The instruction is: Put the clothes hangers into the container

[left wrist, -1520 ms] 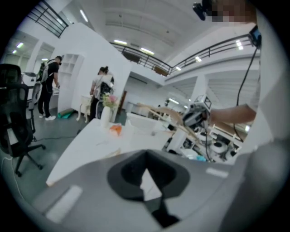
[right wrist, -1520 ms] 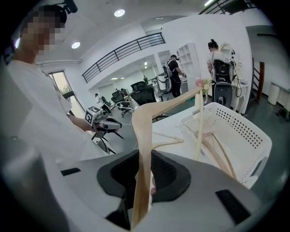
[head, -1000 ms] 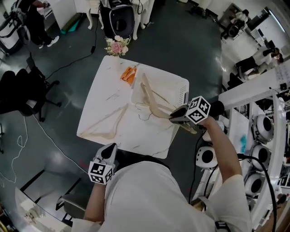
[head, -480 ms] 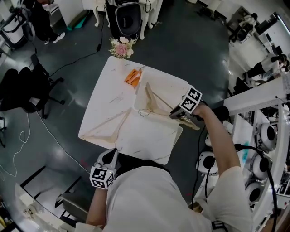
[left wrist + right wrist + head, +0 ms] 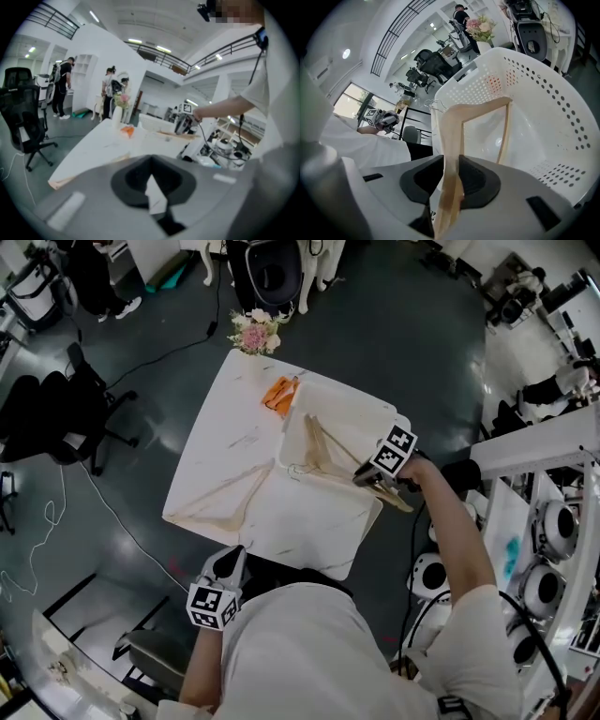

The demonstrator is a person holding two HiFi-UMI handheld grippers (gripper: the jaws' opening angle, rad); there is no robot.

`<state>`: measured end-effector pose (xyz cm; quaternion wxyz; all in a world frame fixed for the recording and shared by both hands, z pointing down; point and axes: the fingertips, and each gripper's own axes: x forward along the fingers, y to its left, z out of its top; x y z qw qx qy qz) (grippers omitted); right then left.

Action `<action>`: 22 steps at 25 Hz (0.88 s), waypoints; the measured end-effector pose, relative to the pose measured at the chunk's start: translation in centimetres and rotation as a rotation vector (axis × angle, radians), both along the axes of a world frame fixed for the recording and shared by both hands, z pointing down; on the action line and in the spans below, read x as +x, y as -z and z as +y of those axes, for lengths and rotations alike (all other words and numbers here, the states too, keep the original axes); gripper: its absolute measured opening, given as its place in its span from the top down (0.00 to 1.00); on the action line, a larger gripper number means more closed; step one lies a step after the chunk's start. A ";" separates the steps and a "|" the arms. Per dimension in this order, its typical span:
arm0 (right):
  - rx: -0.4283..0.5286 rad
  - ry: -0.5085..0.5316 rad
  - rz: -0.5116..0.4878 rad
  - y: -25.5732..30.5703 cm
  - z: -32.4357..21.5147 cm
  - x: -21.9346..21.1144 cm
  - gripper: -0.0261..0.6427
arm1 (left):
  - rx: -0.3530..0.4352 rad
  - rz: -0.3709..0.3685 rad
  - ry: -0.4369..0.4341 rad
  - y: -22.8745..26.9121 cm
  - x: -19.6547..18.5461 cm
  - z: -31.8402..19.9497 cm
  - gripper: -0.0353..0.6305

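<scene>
with right gripper [image 5: 450, 187] pinching the hanger [image 5: 452, 126], lower it flat into the basket [image 5: 534, 79], clear of the rim, then release.

Bright overhead light — fisheye-warped, blurred edges

The laundry basket [image 5: 347, 397] sits on the far right part of the table [image 5: 234, 442]. One clothes hanger [image 5: 454, 122] leans inside it. A second hanger [image 5: 225, 487] lies flat to its left, by the table's left edge. A small item [image 5: 278, 393] lies just beside the basket's far left corner. Flowers [image 5: 255, 332] stand at the table's far corner. An office chair [image 5: 66, 418] stands well off to the left.
</scene>
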<state>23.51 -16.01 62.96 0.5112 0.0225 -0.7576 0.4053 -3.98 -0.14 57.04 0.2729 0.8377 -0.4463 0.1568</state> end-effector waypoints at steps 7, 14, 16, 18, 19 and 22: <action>0.124 -0.039 -0.030 1.3 -1.2 0.9 0.74 | 0.004 -0.007 -0.025 0.0 1.5 0.0 0.94; 0.396 -0.157 -0.162 6.0 -3.4 -0.8 0.72 | 0.018 0.003 -0.017 0.3 2.4 -0.1 0.94; 0.430 -0.173 -0.258 7.5 -2.3 -3.1 0.73 | 0.021 0.012 -0.009 0.5 2.4 -0.2 0.94; 0.450 -0.175 -0.326 8.4 -1.0 -5.1 0.77 | 0.028 0.016 -0.007 0.9 2.3 -0.5 0.94; 0.453 -0.176 -0.350 8.5 -0.3 -6.1 0.78 | 0.031 0.015 -0.008 1.0 2.1 -0.6 0.94; 0.447 -0.179 -0.398 8.2 1.9 -8.7 0.81 | 0.039 0.013 -0.014 1.2 1.3 -1.0 0.94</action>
